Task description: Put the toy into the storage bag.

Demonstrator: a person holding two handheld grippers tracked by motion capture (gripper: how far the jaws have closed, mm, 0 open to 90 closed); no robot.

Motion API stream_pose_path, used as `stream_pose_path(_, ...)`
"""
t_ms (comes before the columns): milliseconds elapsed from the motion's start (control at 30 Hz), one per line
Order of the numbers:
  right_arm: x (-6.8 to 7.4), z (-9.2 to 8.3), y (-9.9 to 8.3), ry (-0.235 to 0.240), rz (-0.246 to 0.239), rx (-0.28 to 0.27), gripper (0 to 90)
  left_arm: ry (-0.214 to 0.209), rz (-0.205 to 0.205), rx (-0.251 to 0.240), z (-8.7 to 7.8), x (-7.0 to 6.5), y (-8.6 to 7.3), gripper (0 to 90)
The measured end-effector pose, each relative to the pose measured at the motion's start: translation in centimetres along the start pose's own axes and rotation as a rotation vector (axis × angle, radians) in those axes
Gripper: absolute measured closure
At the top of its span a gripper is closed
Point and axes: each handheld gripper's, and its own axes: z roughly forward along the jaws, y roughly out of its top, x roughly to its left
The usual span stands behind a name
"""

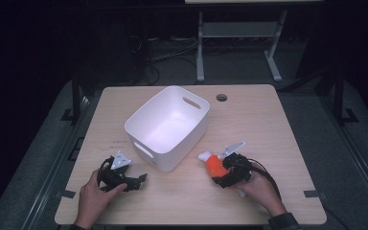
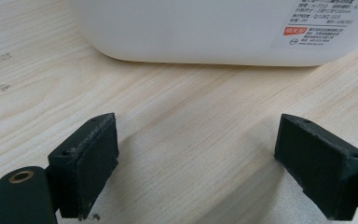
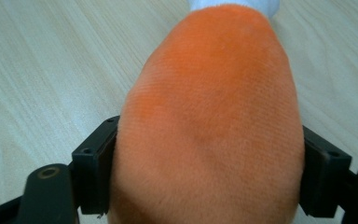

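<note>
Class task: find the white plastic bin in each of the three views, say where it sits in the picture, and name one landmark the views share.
High view: white bin at table centre.
Left gripper view: its lower wall fills the top edge.
Right gripper view: not in it; the orange plush toy sits between the jaws.
Shared landmark: the light wooden tabletop.

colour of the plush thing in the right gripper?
Orange, with a white tip: the fuzzy plush toy shows best in the right gripper view.
</note>
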Motion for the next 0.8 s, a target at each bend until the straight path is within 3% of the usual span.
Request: stream_pose_path(800,-0.9,-2.1,-0.3,0.037,-0.032,-0.048,22.8,0.0,0.0,0.0,0.0,0.0,0.0,12.5)
